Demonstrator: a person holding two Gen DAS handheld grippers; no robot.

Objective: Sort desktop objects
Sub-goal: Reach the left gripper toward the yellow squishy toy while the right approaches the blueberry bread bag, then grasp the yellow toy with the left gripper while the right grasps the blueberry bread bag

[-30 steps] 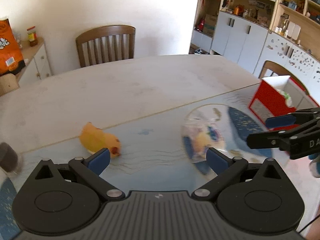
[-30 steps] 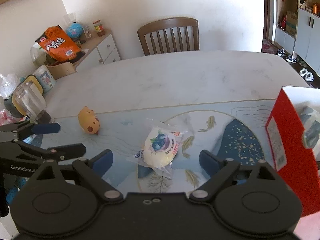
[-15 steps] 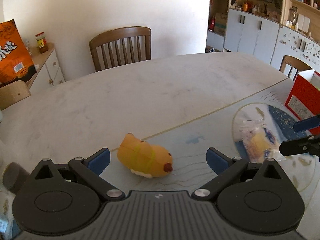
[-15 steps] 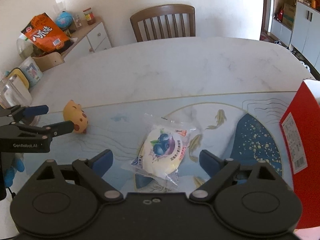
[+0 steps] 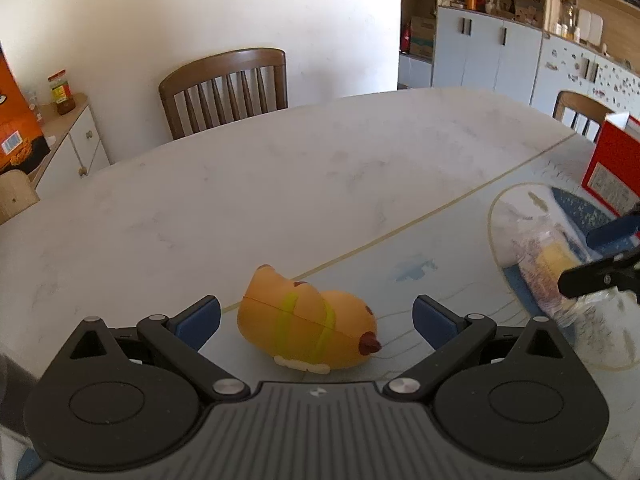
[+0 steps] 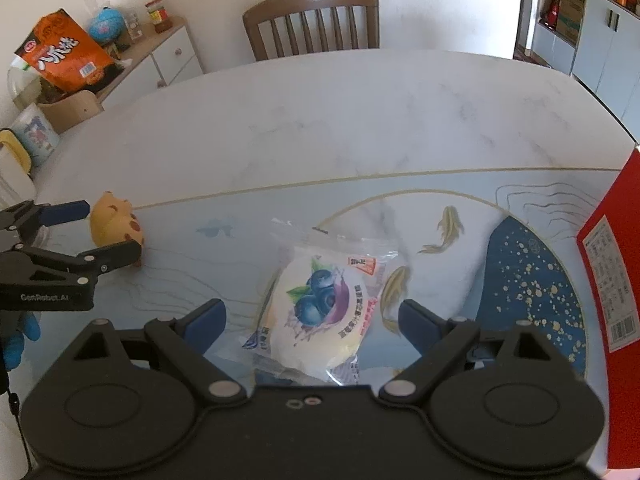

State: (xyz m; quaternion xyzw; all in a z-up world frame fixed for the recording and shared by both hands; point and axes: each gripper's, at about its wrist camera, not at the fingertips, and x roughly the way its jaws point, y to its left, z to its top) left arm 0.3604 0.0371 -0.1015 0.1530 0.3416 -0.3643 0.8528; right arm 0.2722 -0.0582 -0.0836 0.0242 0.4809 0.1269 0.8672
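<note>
The left hand-held gripper [image 5: 316,318] is wide, and the yellow toy [image 5: 308,330] lies on the surface [image 5: 240,200] between its fingers, not touched. The right hand-held gripper [image 6: 312,320] is wide too, with the blueberry snack packet [image 6: 320,312] between its fingers. A red box [image 6: 616,272] stands to its right.

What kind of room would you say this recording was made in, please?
Most likely a home dining room: a large marble-look table with a wooden chair, a sideboard holding snacks, and cluttered wall cupboards.
</note>
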